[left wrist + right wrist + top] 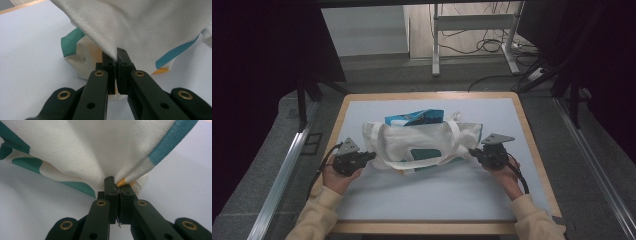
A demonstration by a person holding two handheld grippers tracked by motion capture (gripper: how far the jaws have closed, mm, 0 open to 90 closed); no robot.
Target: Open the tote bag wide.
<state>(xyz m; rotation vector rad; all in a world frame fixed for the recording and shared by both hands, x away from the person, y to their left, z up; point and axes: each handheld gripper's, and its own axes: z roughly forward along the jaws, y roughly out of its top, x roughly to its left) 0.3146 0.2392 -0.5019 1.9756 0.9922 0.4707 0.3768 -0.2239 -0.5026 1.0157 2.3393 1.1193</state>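
A white cloth tote bag (424, 142) with teal and orange print lies in the middle of the table, a blue box (414, 118) sticking out of its far side. My left gripper (371, 155) is shut on the bag's left corner; the left gripper view shows white fabric (140, 27) pinched between the jaws (116, 56). My right gripper (473, 151) is shut on the bag's right corner, where cream cloth (105, 147) with a teal band bunches into the closed jaws (115, 183). The bag is stretched between both grippers.
The table (432, 200) has a pale blue top and a wooden rim. A handle strap (412, 162) loops across the bag's near side. Beyond the table stand a metal desk frame (474, 30) and floor cables.
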